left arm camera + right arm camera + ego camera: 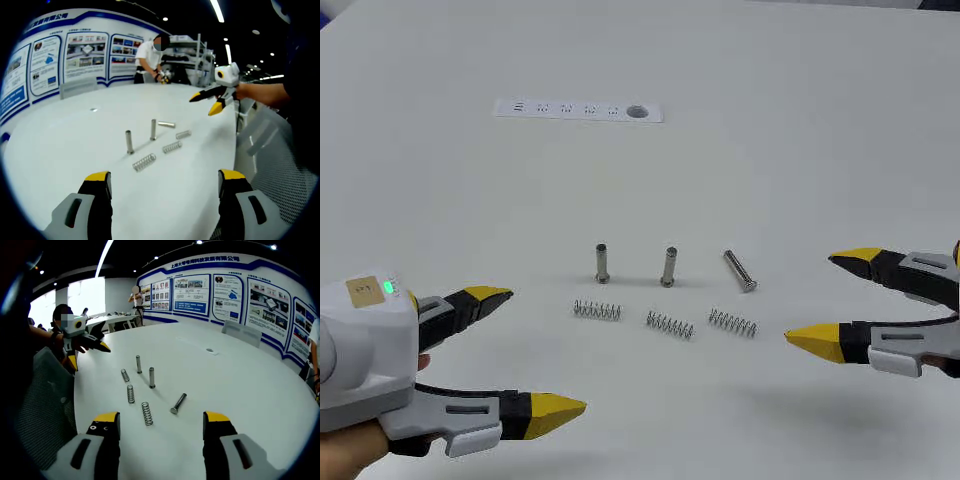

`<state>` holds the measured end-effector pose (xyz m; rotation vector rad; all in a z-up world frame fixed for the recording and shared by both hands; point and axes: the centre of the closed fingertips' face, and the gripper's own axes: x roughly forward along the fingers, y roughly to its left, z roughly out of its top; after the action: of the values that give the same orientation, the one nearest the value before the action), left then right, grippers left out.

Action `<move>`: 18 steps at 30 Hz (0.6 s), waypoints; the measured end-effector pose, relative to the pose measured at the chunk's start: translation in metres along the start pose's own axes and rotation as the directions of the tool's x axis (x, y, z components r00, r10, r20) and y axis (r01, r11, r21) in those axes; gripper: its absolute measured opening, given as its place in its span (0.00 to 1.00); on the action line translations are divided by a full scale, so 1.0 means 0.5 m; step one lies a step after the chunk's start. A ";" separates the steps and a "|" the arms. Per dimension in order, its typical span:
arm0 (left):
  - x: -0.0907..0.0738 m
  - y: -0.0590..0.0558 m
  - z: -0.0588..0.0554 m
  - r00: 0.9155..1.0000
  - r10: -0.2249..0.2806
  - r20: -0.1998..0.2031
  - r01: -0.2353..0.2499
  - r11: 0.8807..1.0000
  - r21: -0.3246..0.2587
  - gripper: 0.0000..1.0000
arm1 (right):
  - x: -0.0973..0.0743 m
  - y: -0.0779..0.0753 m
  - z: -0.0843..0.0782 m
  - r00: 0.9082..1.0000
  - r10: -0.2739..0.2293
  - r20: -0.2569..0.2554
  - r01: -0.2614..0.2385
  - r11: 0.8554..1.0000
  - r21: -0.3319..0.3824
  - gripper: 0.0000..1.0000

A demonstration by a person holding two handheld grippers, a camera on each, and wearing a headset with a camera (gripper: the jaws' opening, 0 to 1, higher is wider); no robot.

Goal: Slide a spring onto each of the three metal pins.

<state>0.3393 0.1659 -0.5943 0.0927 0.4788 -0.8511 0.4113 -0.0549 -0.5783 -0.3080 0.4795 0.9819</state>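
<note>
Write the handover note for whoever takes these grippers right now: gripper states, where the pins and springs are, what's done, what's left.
Left gripper: open, empty, over the table near the person, short of the parts.
Right gripper: open, empty, off to the right of the parts.
Pins, as the head view shows them: left pin and middle pin stand upright; right pin lies on its side.
Springs: left spring, middle spring and right spring lie flat in a row, one in front of each pin.
Done: nothing; no spring is on a pin.
Left: all three springs.
</note>
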 end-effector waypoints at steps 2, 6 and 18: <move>0.000 0.000 0.001 1.000 0.001 0.002 -0.001 1.000 0.000 0.90 | 0.005 -0.006 0.003 1.000 -0.004 -0.009 0.004 1.000 -0.004 0.67; 0.000 -0.002 0.004 1.000 0.002 0.003 -0.002 1.000 0.002 0.90 | 0.013 -0.019 0.015 1.000 -0.016 -0.015 0.016 1.000 -0.009 0.65; -0.001 -0.005 0.007 1.000 0.004 0.008 -0.004 1.000 0.003 0.89 | 0.057 -0.051 0.038 0.999 -0.031 -0.032 0.030 0.999 -0.022 0.60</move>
<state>0.3385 0.1637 -0.5908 0.0928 0.4701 -0.8484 0.4507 -0.0394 -0.5761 -0.3504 0.4930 0.9544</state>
